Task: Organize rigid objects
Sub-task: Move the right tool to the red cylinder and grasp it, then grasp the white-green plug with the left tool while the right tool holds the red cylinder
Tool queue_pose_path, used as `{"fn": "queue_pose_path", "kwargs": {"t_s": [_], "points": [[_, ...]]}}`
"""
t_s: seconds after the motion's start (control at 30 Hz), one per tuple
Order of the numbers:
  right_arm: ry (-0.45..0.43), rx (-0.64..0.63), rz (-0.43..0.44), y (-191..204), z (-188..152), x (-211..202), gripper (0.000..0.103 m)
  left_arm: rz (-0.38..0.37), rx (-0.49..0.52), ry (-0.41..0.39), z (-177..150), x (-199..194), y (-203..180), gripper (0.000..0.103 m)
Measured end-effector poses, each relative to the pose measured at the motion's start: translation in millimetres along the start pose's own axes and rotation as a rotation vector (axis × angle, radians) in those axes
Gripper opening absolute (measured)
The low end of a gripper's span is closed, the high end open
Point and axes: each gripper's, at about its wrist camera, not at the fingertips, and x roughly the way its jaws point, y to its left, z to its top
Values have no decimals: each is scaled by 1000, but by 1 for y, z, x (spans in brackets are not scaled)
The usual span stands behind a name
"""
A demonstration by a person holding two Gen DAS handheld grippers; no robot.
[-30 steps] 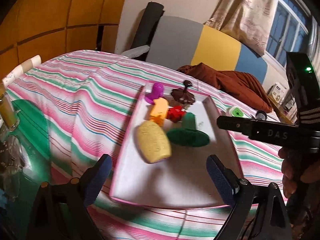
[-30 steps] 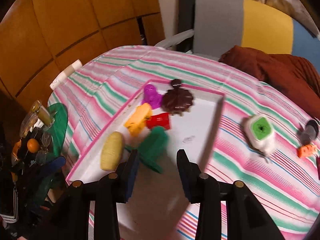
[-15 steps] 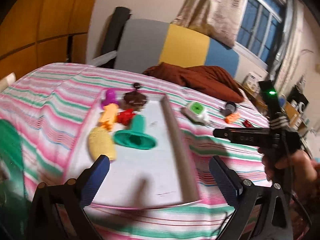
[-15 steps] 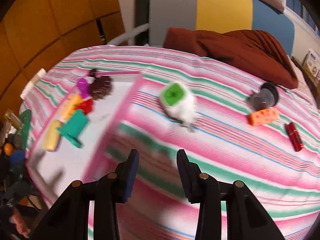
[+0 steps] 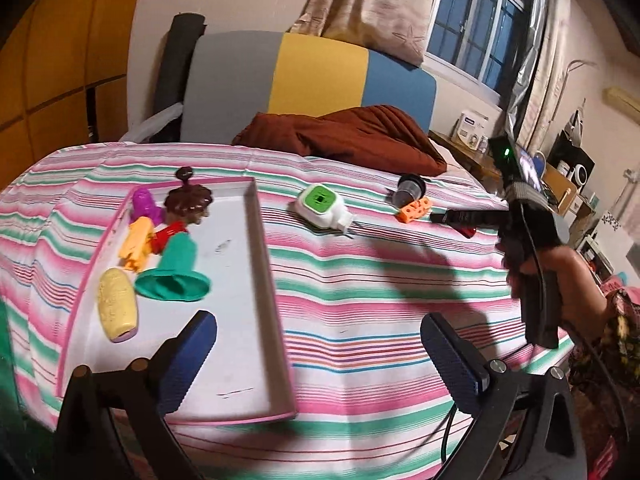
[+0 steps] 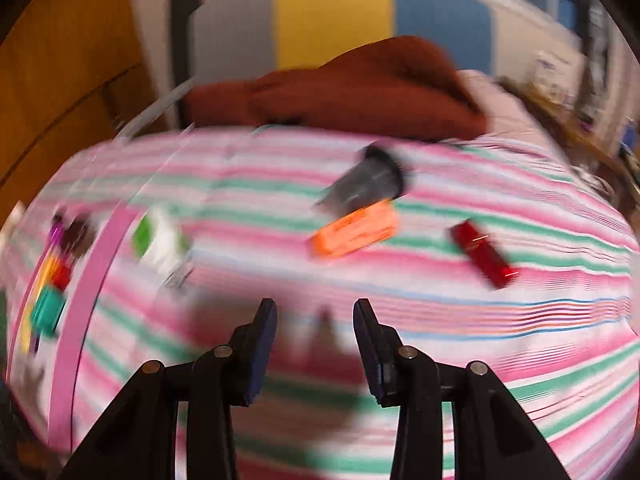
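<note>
Bare striped bedspread [image 6: 400, 320] directly ahead of right tongs [image 6: 315, 344]; orange block [image 6: 352, 232], dark cup [image 6: 368, 184], red case [image 6: 482, 252] beyond.

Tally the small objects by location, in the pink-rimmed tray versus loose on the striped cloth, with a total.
In the tray: 6 (purple, brown, orange-yellow, red, teal, pale yellow)
Loose on the cloth: 4 (green-white plug, dark cup, orange block, red stick)
Total: 10

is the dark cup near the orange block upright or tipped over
Tipped over. The dark cup lies on its side on the striped cloth, rim facing sideways, beside the orange block.
</note>
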Motion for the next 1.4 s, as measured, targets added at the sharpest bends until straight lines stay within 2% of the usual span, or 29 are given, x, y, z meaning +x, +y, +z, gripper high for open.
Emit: {"fn": "queue_pose_path", "kwargs": {"t_s": [0.07, 0.17, 0.27, 0.37, 0.5, 0.67, 0.73, 0.83, 0.9, 1.03, 1.23, 1.33, 1.4], "points": [[-49, 64, -57, -28, 10, -2, 43, -18, 5, 10, 2, 4, -7, 103], [-63, 151, -138, -75, 21, 5, 43, -30, 24, 12, 4, 8, -17, 103], [-49, 228, -148, -120, 25, 14, 44, -42, 24, 22, 5, 13, -24, 103], [-46, 250, -125, -145, 29, 23, 46, -54, 14, 51, 5, 21, -31, 103], [-24, 226, -65, -148, 31, 34, 47, -59, 17, 67, 3, 27, -39, 103], [13, 103, -88, -130, 36, 58, 47, -51, 21, 80, 5, 34, -48, 103], [28, 91, -90, -127, 36, 66, 46, -50, 21, 85, 6, 39, -50, 103], [61, 109, -54, -127, 34, 74, 38, -42, 11, 84, 13, 48, -54, 103], [88, 111, -52, -126, 32, 77, 28, -33, -12, 89, 20, 60, -55, 103], [147, 128, -58, -122, 29, 81, 26, 39, -90, 99, 37, 89, -52, 103], [207, 140, -60, -113, 25, 79, 26, 163, -271, 133, 72, 143, -32, 103], [232, 151, -60, -114, 25, 80, 26, 209, -361, 170, 85, 169, -21, 103], [237, 161, -53, -115, 25, 78, 26, 206, -434, 188, 89, 184, -15, 103]]}}
